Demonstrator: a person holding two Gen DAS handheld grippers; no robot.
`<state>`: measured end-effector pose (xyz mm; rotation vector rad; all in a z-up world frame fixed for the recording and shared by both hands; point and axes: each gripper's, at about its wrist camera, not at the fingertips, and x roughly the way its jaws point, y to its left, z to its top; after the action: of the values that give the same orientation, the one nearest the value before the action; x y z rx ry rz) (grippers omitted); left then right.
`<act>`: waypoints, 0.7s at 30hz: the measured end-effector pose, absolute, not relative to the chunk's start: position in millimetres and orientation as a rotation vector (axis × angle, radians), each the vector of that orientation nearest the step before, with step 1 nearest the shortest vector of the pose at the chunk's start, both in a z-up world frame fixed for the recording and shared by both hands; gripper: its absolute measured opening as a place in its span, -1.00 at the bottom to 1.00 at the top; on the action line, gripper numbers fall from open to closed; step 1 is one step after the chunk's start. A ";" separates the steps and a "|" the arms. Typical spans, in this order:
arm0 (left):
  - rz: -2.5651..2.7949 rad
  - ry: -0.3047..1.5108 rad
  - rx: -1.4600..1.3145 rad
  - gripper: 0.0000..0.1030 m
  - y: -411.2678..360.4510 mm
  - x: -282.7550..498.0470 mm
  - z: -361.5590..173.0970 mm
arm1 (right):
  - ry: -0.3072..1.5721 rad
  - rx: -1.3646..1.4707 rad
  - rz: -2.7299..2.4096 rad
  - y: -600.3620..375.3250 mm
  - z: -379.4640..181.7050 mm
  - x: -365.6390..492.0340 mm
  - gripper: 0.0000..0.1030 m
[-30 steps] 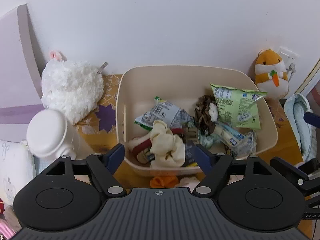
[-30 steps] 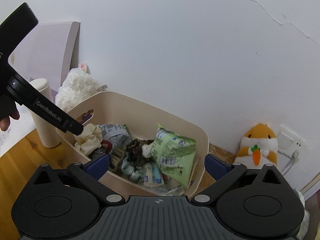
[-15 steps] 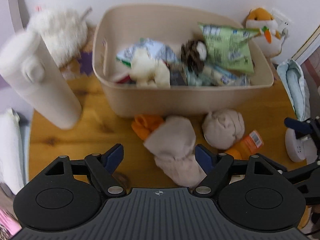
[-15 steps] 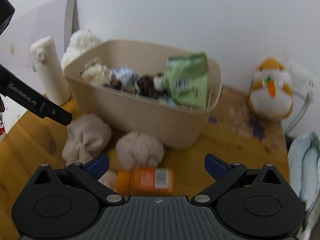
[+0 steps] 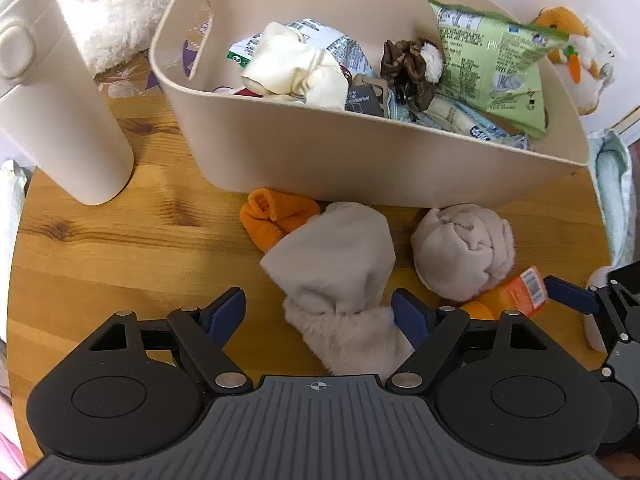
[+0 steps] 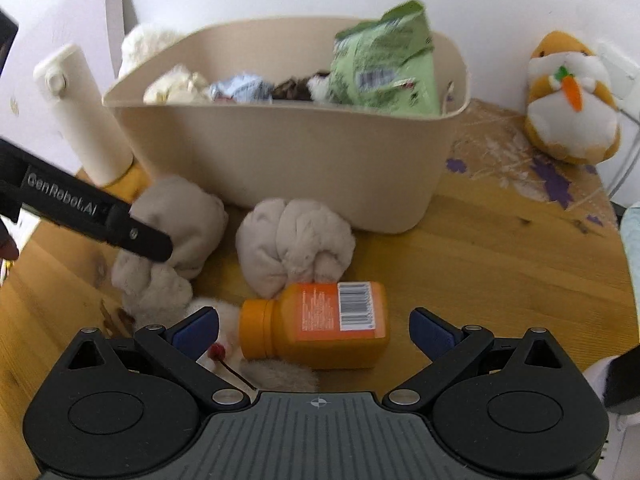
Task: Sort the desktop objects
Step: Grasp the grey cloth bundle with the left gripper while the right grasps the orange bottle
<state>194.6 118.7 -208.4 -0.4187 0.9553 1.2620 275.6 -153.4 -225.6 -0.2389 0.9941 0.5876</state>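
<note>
A beige bin (image 5: 360, 152) holds snack packets, a green bag (image 5: 488, 56), a cream scrunchie and other bits; it also shows in the right wrist view (image 6: 280, 160). On the wooden table in front lie a beige rolled sock (image 5: 336, 264), a second beige sock ball (image 5: 464, 248), an orange sock (image 5: 276, 216) and an orange bottle (image 6: 320, 328) on its side. My left gripper (image 5: 320, 314) is open, its fingers either side of the near beige sock. My right gripper (image 6: 314, 330) is open around the orange bottle.
A white flask (image 5: 56, 100) stands left of the bin, a white fluffy toy (image 5: 116, 4) behind it. An orange hamster plush (image 6: 568, 96) sits at the back right on a patterned mat. Light blue cloth (image 5: 612, 200) lies at the right table edge.
Both grippers have dropped from above the bin down to the table in front of it. The left now straddles the beige sock, the right straddles the orange bottle. Both stay open.
</note>
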 end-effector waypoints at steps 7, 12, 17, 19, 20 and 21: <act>1.296 0.958 -0.496 0.58 137.1 196.8 -228.0 | 1.019 -0.242 0.562 -155.3 -242.1 286.5 0.97; 1.180 0.931 -0.438 0.44 139.0 195.2 -232.1 | 1.042 -0.181 0.567 -161.0 -244.7 289.4 0.67; 1.131 0.938 -0.434 0.01 135.1 195.9 -230.3 | 1.032 -0.163 0.565 -161.0 -244.9 289.6 0.54; 1.130 0.935 -0.441 -0.05 133.7 193.7 -230.2 | 1.028 -0.175 0.570 -160.2 -244.7 287.5 0.54; 1.127 0.930 -0.451 -0.10 133.1 191.7 -230.0 | 1.026 -0.180 0.574 -160.2 -244.1 285.4 0.53; 1.119 0.924 -0.456 -0.15 132.3 189.7 -229.5 | 1.025 -0.183 0.574 -160.4 -243.5 283.7 0.53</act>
<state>189.7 132.3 -229.5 -0.4556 0.9243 1.1189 283.7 -160.4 -243.5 -0.1834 1.0248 0.5739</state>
